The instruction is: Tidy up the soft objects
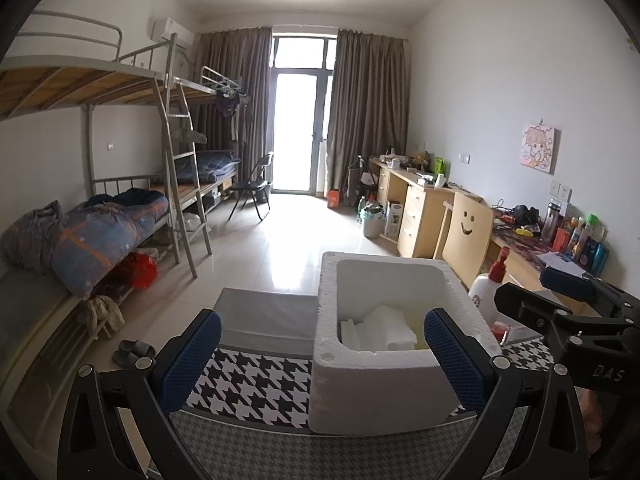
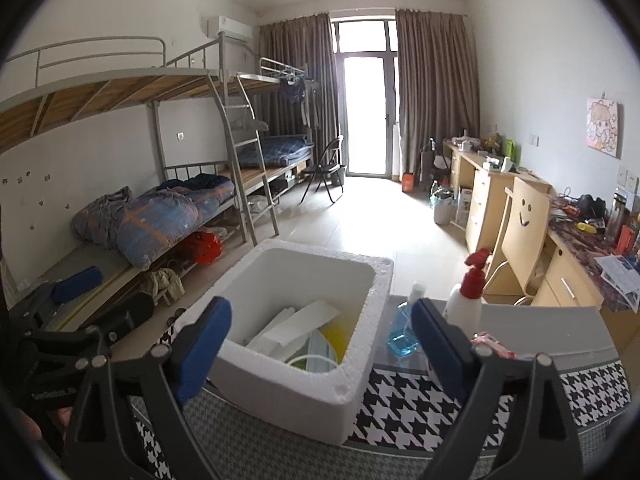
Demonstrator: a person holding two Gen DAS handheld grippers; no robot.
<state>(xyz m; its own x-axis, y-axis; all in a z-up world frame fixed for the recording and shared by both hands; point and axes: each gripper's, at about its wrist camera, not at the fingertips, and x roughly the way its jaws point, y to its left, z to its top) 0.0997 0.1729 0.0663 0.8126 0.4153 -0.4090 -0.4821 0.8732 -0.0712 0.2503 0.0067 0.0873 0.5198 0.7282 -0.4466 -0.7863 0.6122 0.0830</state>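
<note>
A white foam box (image 1: 372, 388) stands on a table with a houndstooth cloth (image 1: 256, 388). It also shows in the right wrist view (image 2: 296, 392). Inside lie white foam pieces (image 1: 384, 332), and the right wrist view shows white sheets (image 2: 304, 322), a yellow item (image 2: 336, 338) and a light blue face mask (image 2: 316, 354). My left gripper (image 1: 320, 360) is open and empty in front of the box. My right gripper (image 2: 324, 352) is open and empty over the box's near edge; it also shows at the right of the left wrist view (image 1: 560, 300).
A white spray bottle with a red top (image 2: 466, 300) and a clear bottle of blue liquid (image 2: 404, 332) stand right of the box. A small pink-and-white packet (image 2: 492, 344) lies near them. Bunk beds (image 1: 100, 220) line the left wall, desks and a smiley-face chair (image 1: 468, 232) the right.
</note>
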